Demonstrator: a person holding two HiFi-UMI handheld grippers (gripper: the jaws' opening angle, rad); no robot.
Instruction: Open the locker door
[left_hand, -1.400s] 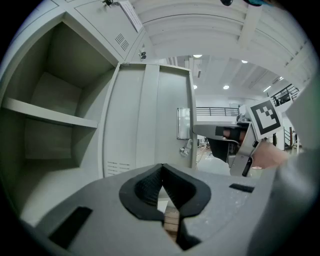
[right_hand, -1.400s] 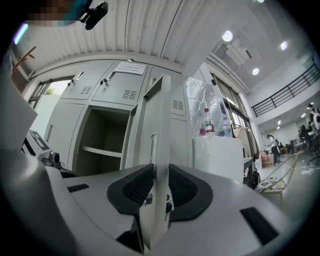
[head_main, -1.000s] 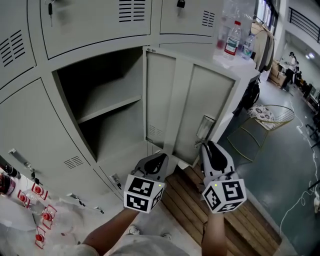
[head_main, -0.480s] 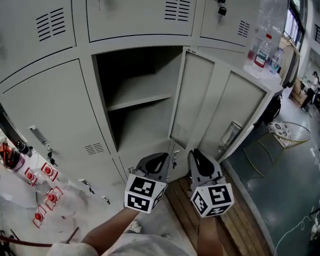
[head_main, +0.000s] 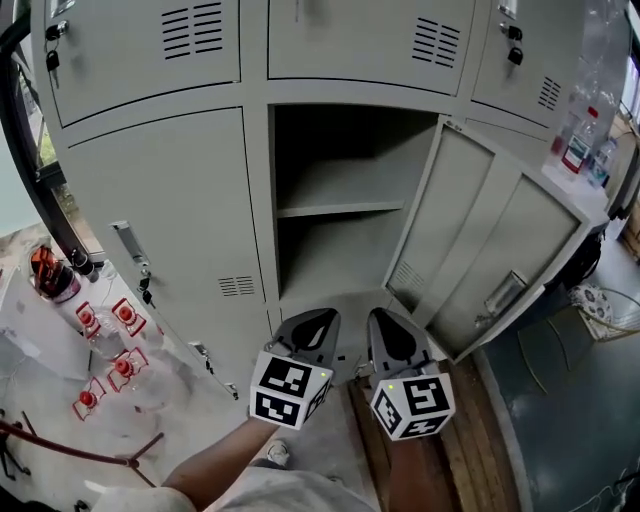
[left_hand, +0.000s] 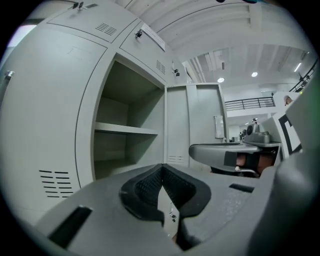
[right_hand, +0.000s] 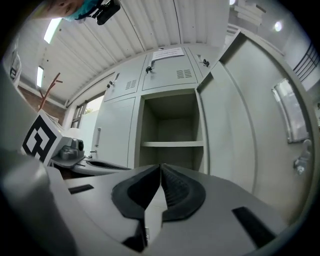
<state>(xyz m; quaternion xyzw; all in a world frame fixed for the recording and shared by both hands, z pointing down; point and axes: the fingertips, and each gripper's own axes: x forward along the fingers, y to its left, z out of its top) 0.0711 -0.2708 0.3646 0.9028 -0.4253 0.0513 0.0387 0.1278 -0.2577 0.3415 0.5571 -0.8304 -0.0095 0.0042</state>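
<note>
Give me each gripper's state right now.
Left gripper: closed, holding nothing.
Right gripper: jaws have just been closing, now together, nothing between them.

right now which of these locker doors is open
The centre locker door, swung out to the right, baring a compartment with one shelf. The door to its left and those in the row above sit shut.

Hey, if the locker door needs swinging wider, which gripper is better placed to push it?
Likely right: the right gripper sits nearer the open door, while the left gripper faces the compartment. The right's jaws have just been closing on nothing.
</note>
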